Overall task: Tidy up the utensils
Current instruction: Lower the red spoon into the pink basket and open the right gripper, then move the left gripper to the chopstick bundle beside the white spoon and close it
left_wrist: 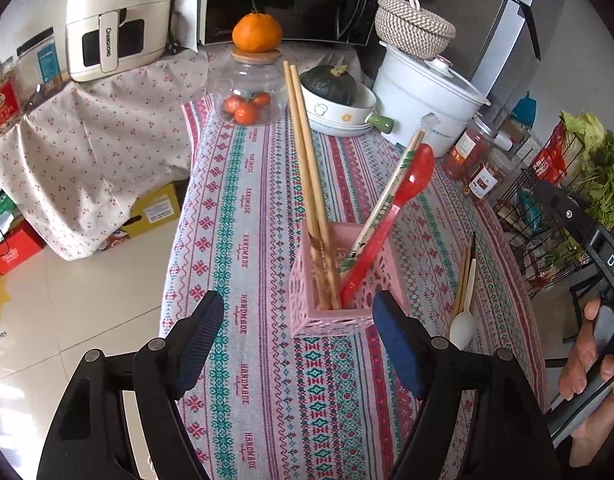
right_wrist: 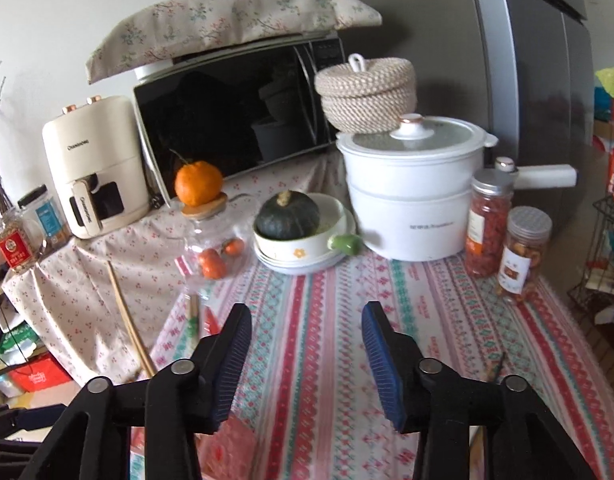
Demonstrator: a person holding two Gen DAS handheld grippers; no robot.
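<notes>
From the left wrist view, the left gripper (left_wrist: 299, 320) is hanging with its jaws wide apart and nothing between them, just in front of a pink perforated plastic utensil basket (left_wrist: 327, 316) that is standing on the striped, patterned tablecloth (left_wrist: 267, 380). A pair of long plain bamboo chopsticks (left_wrist: 307, 168), a red plastic spoon (left_wrist: 391, 220) and a second pair of chopsticks in a green-printed wrapper (left_wrist: 391, 188) are leaning upright in that basket. Just right of it a white plastic spoon (left_wrist: 463, 320) is lying flat on the cloth beside some thin sticks, probably more chopsticks, though they are too slender to be sure. At the right edge a person's hand (left_wrist: 591, 372) is gripping the black handle of the other tool. The right wrist view is showing none of the basket clearly; only the tops of the bamboo chopsticks (right_wrist: 129, 322) are poking up at lower left. There the right gripper (right_wrist: 307, 332) is standing partly open and empty above the cloth, pointing toward a dark green squash in a white bowl (right_wrist: 299, 236), a white lidded electric pot (right_wrist: 411, 200) and two clear jars of dried food (right_wrist: 507, 236), with a microwave (right_wrist: 235, 120) under a floral cover behind them.
</notes>
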